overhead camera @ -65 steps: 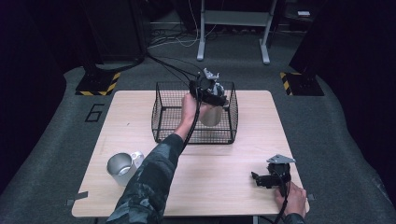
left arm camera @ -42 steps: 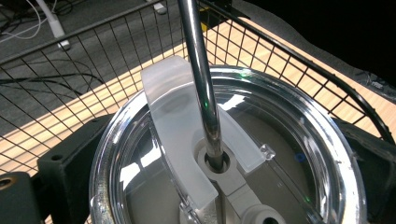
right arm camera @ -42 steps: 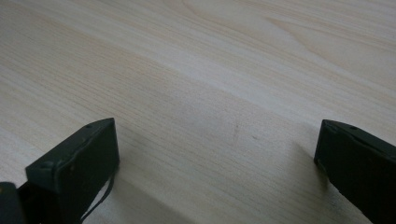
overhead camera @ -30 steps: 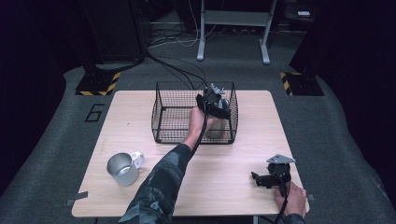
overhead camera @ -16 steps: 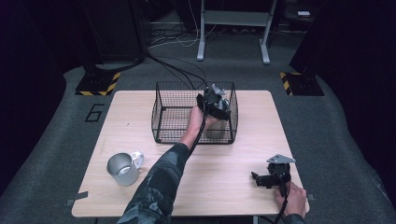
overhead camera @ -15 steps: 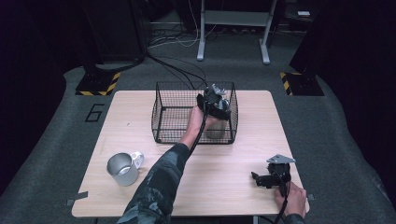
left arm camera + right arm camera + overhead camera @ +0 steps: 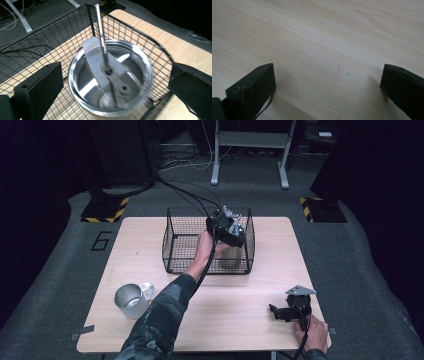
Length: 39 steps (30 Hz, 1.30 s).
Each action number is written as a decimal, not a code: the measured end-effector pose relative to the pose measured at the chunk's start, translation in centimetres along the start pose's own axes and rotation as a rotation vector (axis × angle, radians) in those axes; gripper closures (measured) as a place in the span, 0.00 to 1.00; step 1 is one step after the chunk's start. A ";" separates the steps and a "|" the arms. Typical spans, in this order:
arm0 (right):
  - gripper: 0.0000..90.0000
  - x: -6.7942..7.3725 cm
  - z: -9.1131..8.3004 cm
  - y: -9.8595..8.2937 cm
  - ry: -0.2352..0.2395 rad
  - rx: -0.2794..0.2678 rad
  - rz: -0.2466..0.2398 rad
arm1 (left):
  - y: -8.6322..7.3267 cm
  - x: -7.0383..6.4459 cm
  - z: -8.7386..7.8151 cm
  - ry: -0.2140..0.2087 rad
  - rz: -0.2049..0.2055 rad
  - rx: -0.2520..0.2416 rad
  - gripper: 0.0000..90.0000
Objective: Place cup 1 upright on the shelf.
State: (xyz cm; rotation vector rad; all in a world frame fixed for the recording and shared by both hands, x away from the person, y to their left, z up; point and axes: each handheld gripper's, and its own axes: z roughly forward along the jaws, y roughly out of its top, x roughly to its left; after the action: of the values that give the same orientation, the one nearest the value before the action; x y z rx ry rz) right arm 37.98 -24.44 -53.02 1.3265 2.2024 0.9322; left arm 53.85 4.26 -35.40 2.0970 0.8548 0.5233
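Note:
A steel tumbler [image 7: 230, 256] with a clear lid and a metal straw [image 7: 100, 28] stands upright in the right end of the black wire basket [image 7: 181, 241]. My left gripper [image 7: 229, 231] hovers right over it, open. In the left gripper view the two jaws flank the tumbler [image 7: 110, 82] with a small gap on each side. My right gripper [image 7: 276, 311] rests low at the table's front right, open, with only bare wood [image 7: 324, 50] between its jaws.
A steel mug [image 7: 131, 299] with a white handle stands at the front left of the wooden table [image 7: 240, 295]. The basket's left half holds nothing. A metal stand and cables lie on the floor beyond the table.
The left gripper lowered the tumbler from above the basket into its right end, and its jaws now stand apart from it. The right gripper has stayed put.

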 end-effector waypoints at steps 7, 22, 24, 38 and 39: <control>0.00 0.0 0.0 0.0 -0.001 0.000 0.004 | -0.5 0.4 -3.5 -0.010 0.005 -0.015 0.00; 0.00 0.0 0.0 0.0 -0.002 0.002 0.000 | -4.7 1.1 -10.2 0.019 0.049 -0.023 0.00; 0.00 0.0 0.0 0.0 -0.002 0.002 -0.005 | -5.4 1.4 -10.8 0.028 0.036 -0.029 0.00; 0.00 0.1 0.0 0.0 -0.002 0.003 0.005 | -9.2 2.5 -15.6 0.069 0.009 -0.052 0.00; 0.00 0.1 0.0 0.0 -0.002 0.004 0.005 | -9.6 2.7 -16.0 0.077 0.004 -0.054 0.00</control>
State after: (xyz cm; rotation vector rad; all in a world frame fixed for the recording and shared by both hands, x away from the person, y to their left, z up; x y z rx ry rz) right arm 37.94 -24.39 -53.02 1.3345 2.2016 0.9290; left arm 42.11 18.89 -33.27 2.0412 0.8711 0.6252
